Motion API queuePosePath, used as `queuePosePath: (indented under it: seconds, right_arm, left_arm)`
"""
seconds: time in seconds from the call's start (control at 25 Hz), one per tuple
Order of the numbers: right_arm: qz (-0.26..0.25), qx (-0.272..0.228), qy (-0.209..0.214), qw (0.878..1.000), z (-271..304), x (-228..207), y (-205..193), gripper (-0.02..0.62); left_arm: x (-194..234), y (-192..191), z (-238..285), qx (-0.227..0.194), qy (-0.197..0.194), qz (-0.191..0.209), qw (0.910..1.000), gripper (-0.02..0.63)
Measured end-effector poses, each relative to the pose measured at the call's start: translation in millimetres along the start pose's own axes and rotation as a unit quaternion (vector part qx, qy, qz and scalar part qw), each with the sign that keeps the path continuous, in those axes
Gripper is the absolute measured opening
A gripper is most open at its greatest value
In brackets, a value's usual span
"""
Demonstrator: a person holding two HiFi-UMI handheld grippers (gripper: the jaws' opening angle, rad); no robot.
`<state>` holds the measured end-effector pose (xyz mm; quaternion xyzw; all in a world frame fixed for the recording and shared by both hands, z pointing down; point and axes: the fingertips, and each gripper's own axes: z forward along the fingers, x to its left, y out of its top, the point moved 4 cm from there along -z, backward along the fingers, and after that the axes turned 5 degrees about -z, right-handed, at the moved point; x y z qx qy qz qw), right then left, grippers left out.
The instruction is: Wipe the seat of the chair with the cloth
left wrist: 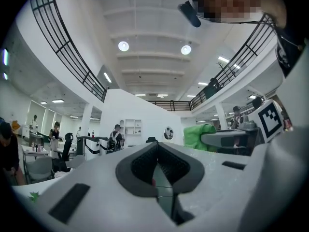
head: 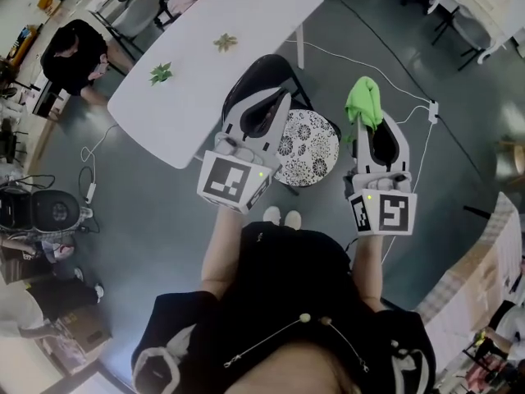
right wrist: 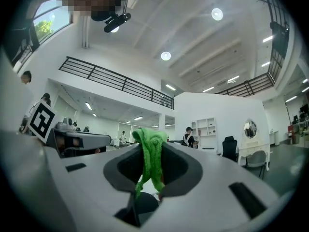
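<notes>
The chair stands on the floor below me in the head view, with a round black-and-white patterned seat (head: 308,148) and a black backrest (head: 261,79). My right gripper (head: 371,128) is shut on a bright green cloth (head: 363,102), which bunches above its tip, right of the seat. In the right gripper view the cloth (right wrist: 151,154) hangs pinched between the jaws of my right gripper (right wrist: 149,166). My left gripper (head: 264,115) hovers over the seat's left edge. Its jaws are shut on nothing (left wrist: 157,167). Both gripper views look out across the room, and neither shows the chair.
A white table (head: 205,64) carrying two green leaf pieces (head: 161,73) stands just behind the chair. A white cable and power strip (head: 432,111) lie on the floor to the right. A person in black (head: 75,54) sits at far left. My shoes (head: 281,217) are in front of the chair.
</notes>
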<state>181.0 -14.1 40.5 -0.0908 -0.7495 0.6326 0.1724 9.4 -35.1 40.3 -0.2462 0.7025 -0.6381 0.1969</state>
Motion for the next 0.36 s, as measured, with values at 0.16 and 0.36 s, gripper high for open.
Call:
queuePosePath:
  seconds: [0.16, 0.36]
  right_arm:
    - [-0.005, -0.015, 0.005, 1.000, 4.4, 2.9, 8.0, 0.085]
    - [-0.021, -0.029, 0.002, 0.999, -15.7, 37.3, 48.4, 0.084]
  left_arm:
    - [3.1, 9.1, -3.2, -0.012, 0.005, 0.006, 0.9999, 0.006]
    - [1.7, 42.7, -43.9, -0.033, 0.003, 0.006, 0.9994, 0.006]
